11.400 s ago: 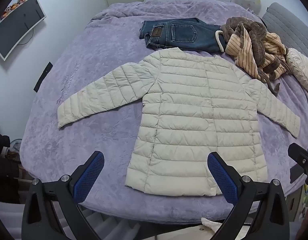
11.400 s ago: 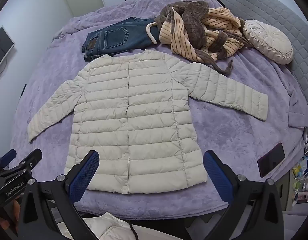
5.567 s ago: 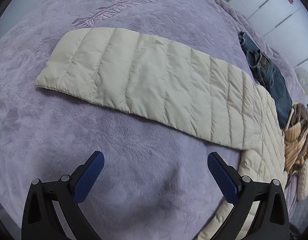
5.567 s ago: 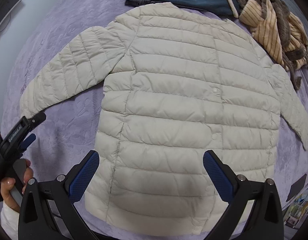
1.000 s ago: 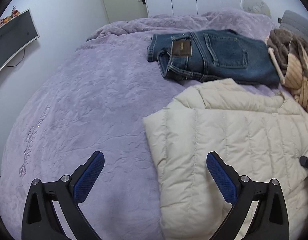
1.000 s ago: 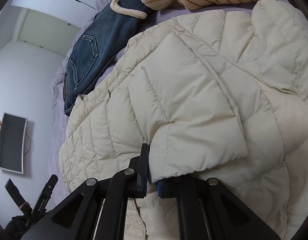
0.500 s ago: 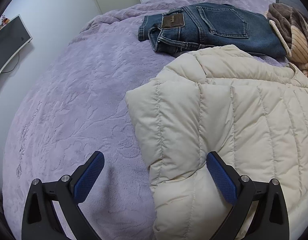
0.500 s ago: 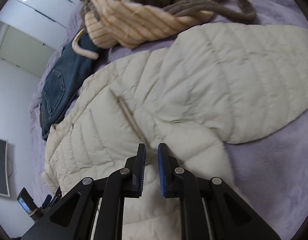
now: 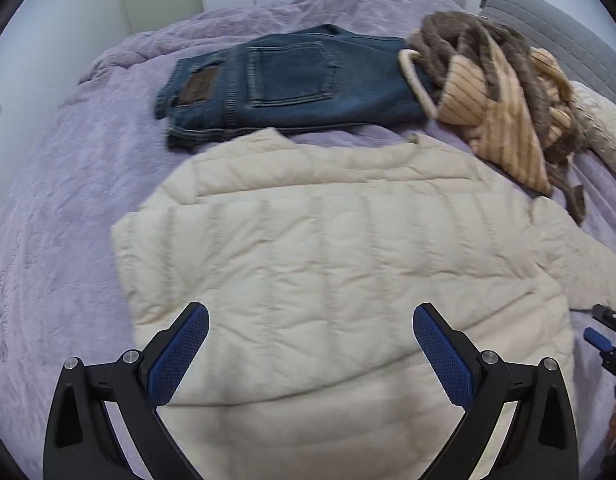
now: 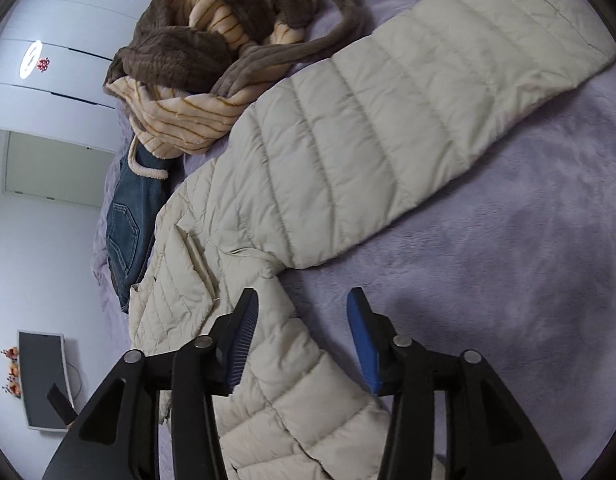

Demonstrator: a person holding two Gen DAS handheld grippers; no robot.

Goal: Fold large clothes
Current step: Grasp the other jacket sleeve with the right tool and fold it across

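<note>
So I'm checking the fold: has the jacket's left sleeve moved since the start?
Yes. The left sleeve no longer stretches left over the purple blanket; it lies folded across the jacket body, below the jeans.

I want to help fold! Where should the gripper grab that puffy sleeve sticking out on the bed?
Probably by the cuff end of the sleeve, coming in from the open purple blanket side. The sleeve lies flat and stretched out there, its thin edge free, so the open right gripper could pinch it and carry it over the jacket.

Black angular left claw (image 9: 311,326) and right claw (image 10: 301,314), blue ribbed pads (image 9: 179,354), silver screws.
</note>
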